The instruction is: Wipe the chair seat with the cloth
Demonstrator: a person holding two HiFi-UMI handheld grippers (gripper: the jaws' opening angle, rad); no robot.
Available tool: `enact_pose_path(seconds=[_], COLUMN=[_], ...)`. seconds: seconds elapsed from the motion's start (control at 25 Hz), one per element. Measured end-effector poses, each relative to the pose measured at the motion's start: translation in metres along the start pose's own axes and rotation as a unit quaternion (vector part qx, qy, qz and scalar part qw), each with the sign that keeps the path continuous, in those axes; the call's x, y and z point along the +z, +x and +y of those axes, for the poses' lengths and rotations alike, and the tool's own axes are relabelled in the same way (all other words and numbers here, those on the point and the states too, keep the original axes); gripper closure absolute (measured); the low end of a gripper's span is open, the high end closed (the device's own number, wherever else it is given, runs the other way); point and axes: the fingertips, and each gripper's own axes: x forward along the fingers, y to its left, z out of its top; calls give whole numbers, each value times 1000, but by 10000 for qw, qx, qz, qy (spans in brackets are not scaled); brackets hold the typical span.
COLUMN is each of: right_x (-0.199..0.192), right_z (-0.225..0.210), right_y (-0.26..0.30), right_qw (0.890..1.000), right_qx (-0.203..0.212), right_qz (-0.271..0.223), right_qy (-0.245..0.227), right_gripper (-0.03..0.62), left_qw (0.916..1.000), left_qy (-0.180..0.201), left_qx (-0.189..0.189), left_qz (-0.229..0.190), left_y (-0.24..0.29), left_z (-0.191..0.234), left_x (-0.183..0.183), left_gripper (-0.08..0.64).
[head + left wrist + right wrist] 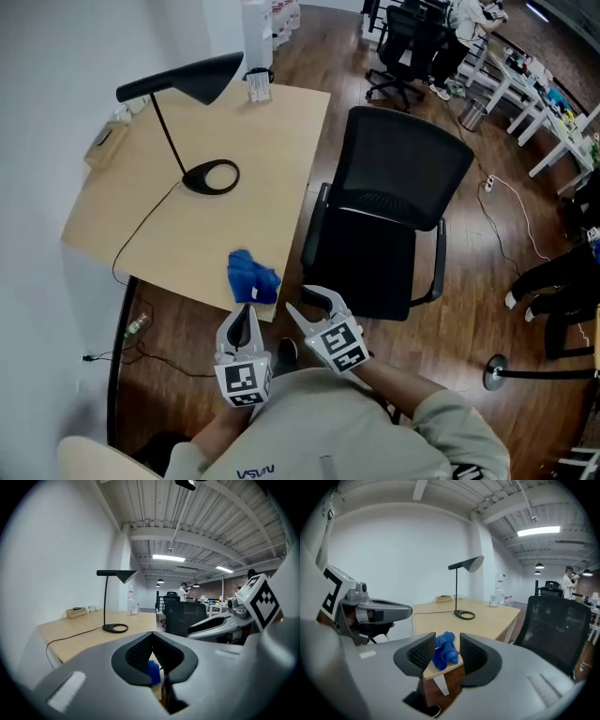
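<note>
A crumpled blue cloth [251,275] lies on the near corner of the wooden desk [262,141]. To its right stands a black office chair; its seat [370,264] is bare. My left gripper [247,315] hovers just short of the cloth, shut with nothing in it; in the left gripper view the cloth [153,671] shows below the closed gripper [151,637]. My right gripper [311,302] sits open between the cloth and the chair, short of both. In the right gripper view the cloth [445,652] lies beyond the open right gripper [447,642], with the chair back [560,625] at right.
A black desk lamp [211,176] with its cord stands mid-desk, and a small box [105,141] sits at the far left edge. Another black chair [405,47] and white tables [525,94] stand at the back. A post base [495,372] is on the wooden floor at right.
</note>
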Motion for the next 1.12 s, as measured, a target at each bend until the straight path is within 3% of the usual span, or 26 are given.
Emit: enact_pose_path(seconds=[0.2, 0.52, 0.84, 0.88, 0.96, 1.12], right_x=[-7, -38, -84, -89, -94, -89], right_z=[13, 11, 25, 27, 28, 19], right_y=[64, 147, 195, 197, 199, 190], right_qw=[9987, 9923, 9769, 9754, 9742, 9758], right_qx=[354, 498, 862, 884, 882, 885], right_qz=[367, 1132, 1924, 1986, 2041, 1987], right_qy=[-9, -96, -346, -373, -390, -211], right_gripper=[419, 382, 348, 368, 469, 495], left_qw=[9994, 9973, 9957, 9956, 9957, 9967], left_qy=[60, -119, -214, -223, -230, -185], left_qx=[309, 561, 637, 632, 595, 363], left_qz=[109, 451, 632, 647, 678, 705], left_y=[16, 46, 63, 65, 70, 89], left_z=[48, 106, 129, 129, 128, 112], left_x=[-13, -44, -57, -59, -61, -57], left_gripper=[555, 555, 555, 555, 555, 555])
